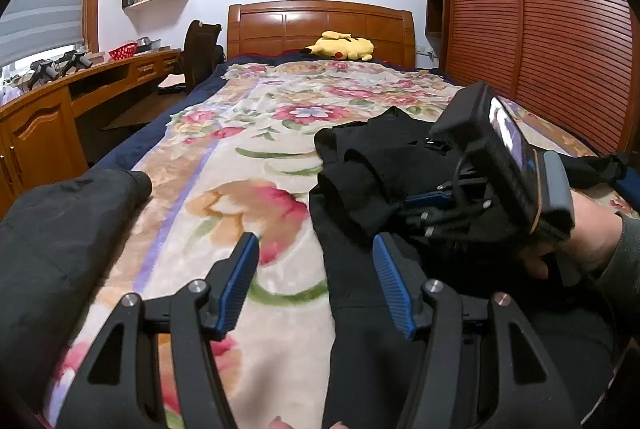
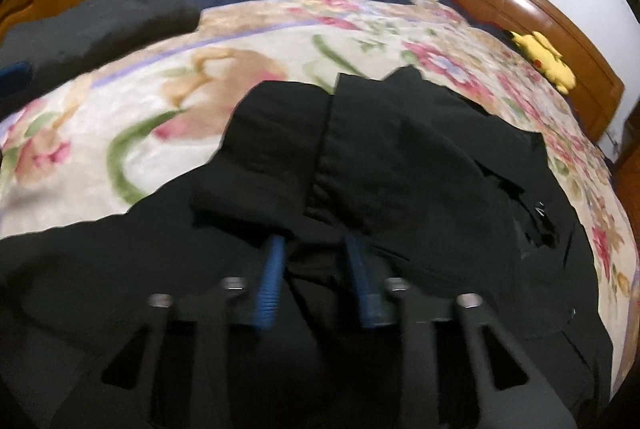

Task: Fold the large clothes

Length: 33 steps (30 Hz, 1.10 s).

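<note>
A black garment [image 1: 360,165] [image 2: 400,149] lies crumpled on the right half of a floral blanket [image 1: 240,149] that covers the bed. My right gripper [image 2: 314,241] points down into it, with a bunched fold of the black cloth pinched between its blue pads [image 2: 272,277]. In the left wrist view that right gripper [image 1: 404,207] is at the right, held by a hand [image 1: 588,233], its tips buried in the cloth. My left gripper [image 1: 315,239] hangs open over the garment's left edge, with nothing between its fingers.
A second dark grey garment [image 1: 60,229] [image 2: 100,25] lies at the bed's left edge. A yellow plush toy [image 1: 340,47] rests by the wooden headboard [image 1: 320,25]. A wooden desk [image 1: 80,85] runs along the left, and a slatted wardrobe [image 1: 540,9] stands on the right.
</note>
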Available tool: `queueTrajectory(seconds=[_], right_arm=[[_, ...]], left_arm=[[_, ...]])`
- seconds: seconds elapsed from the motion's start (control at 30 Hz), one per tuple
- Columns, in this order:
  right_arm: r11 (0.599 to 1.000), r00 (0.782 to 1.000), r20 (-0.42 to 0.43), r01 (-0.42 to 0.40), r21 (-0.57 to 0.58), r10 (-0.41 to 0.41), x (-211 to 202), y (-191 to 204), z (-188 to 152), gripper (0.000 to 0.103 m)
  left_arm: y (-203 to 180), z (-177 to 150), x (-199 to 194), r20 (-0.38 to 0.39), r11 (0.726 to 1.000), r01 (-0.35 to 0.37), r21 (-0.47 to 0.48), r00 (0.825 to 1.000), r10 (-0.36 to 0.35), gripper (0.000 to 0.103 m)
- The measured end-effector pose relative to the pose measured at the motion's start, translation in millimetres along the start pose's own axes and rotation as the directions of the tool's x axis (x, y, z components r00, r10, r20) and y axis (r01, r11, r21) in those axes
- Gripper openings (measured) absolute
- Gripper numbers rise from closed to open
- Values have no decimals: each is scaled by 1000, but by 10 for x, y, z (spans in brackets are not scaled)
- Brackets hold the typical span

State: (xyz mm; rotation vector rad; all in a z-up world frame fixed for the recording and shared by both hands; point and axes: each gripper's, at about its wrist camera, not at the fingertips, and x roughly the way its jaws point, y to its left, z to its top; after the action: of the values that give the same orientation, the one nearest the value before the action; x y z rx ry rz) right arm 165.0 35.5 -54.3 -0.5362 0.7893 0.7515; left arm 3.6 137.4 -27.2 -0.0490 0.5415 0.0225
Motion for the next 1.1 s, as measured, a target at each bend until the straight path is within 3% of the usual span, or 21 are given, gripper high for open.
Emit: queueTrajectory(seconds=[0.17,0.3,0.43,0.63,0.67,0.73,0.77,0.97,1.03,1.07,1.1], right_arm=[[988,988,155,-50,143,28,-404,-303,25,6],[974,972,234,-25,226,-30,-741,-542,20,4],[967,967,239,22,252,-84,-952,-685,-52,4],[976,980,178,45,212,-84,-859,-655,-85,4],[979,983,169,37,199,-72,-821,-628,-80,7],[986,989,136,41,165,-64,-689,-560,-84,35],[988,990,129,41,150,-61,-645,-519,-108,57],[997,996,42,74,29,-76,-263,-288,-50,60],[995,994,25,103,0,-103,-172,-241,-17,41],[994,994,17,108,-13,-108,-132,-231,0,16],[993,993,15,118,-14,-118,-117,-235,10,8]], left_arm=[[-90,19,-21,10,1000,6,13,1000,-6,59],[-217,42,-39,12,999,7,38,1000,-7,59],[-381,75,-79,29,998,28,63,999,-30,59],[-497,104,-67,28,997,44,69,999,-46,59],[-495,99,-71,29,997,44,69,999,-46,59],[-497,96,-68,27,997,42,68,999,-44,59],[-499,93,-66,25,997,41,67,999,-43,59],[-488,64,-48,14,997,43,67,999,-44,59],[-480,66,-29,9,997,44,68,999,-45,59],[-476,61,-21,6,997,45,68,999,-45,59],[-464,58,-11,5,996,49,69,999,-49,59]])
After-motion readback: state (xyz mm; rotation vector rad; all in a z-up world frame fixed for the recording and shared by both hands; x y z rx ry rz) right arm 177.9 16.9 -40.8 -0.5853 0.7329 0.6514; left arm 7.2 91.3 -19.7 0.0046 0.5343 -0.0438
